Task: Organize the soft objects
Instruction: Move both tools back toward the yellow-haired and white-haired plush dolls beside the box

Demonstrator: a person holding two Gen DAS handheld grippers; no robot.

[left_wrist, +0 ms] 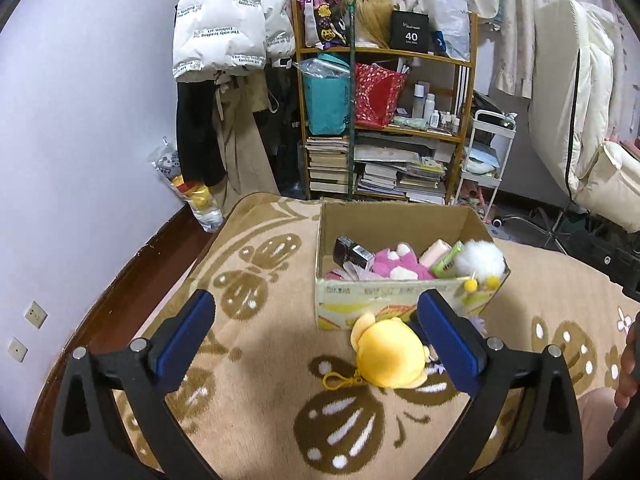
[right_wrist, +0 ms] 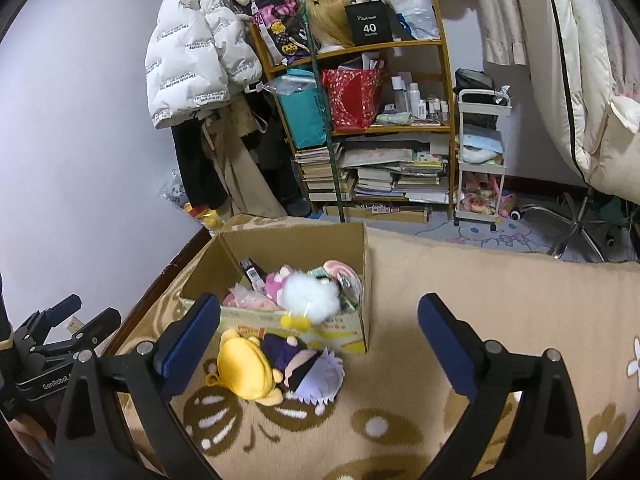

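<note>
Blanket [left_wrist: 260, 360]: beige with brown butterflies, soft and uneven under both claws; everything here rests on it.
Box [left_wrist: 400, 300]: open cardboard, ahead of the left claw [left_wrist: 320, 340] and ahead-left of the right claw [right_wrist: 320, 344]; probably stiff enough to take drops, light enough to slide if bumped.
White puff [right_wrist: 310, 294]: perched on the box's near rim with yellow pompoms hanging outside; looks very light and likely to roll off.
Yellow plush [left_wrist: 386, 354]: on the blanket just in front of the box, between the left claw's fingers and close against the right-hand pad, not pinched. Seems soft, light and squashy; best pinched across the body's middle, since the keyring loop at its near side would likely swing.
Purple doll [right_wrist: 308, 364]: touching the yellow plush, between the right claw's fingers, nearer the left one. Appears soft and limp; the round pale-haired head is probably the firmest hold.
Left claw: spread wide, holding nothing.
Right claw: spread wide, holding nothing.
</note>
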